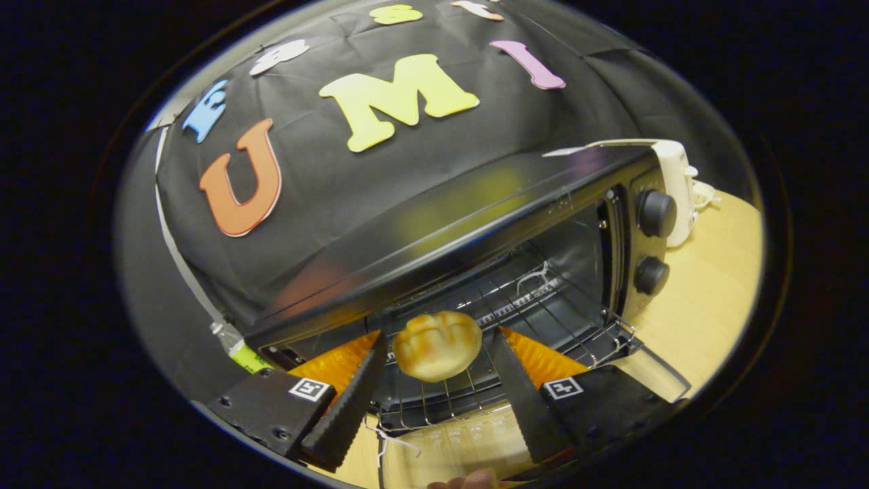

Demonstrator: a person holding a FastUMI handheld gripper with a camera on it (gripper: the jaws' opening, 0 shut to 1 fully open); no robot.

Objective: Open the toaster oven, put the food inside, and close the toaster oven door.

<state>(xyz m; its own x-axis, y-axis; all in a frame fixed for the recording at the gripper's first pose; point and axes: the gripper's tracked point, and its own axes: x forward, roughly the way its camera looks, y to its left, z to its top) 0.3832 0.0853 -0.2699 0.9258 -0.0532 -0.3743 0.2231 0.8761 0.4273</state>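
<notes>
The black toaster oven stands open, its glass door folded down flat under my fingers. Its wire rack is pulled partly out over the door. A round golden bun sits between my fingertips, just above the front part of the rack at the oven's mouth. My gripper is shut on the bun, with the left finger and the right finger pressing its two sides. The whole view is tilted.
Two black knobs sit on the oven's right panel. A white appliance stands behind the oven on the wooden table. A clear bottle with a green label is left of the oven. Part of a hand shows below the fingers.
</notes>
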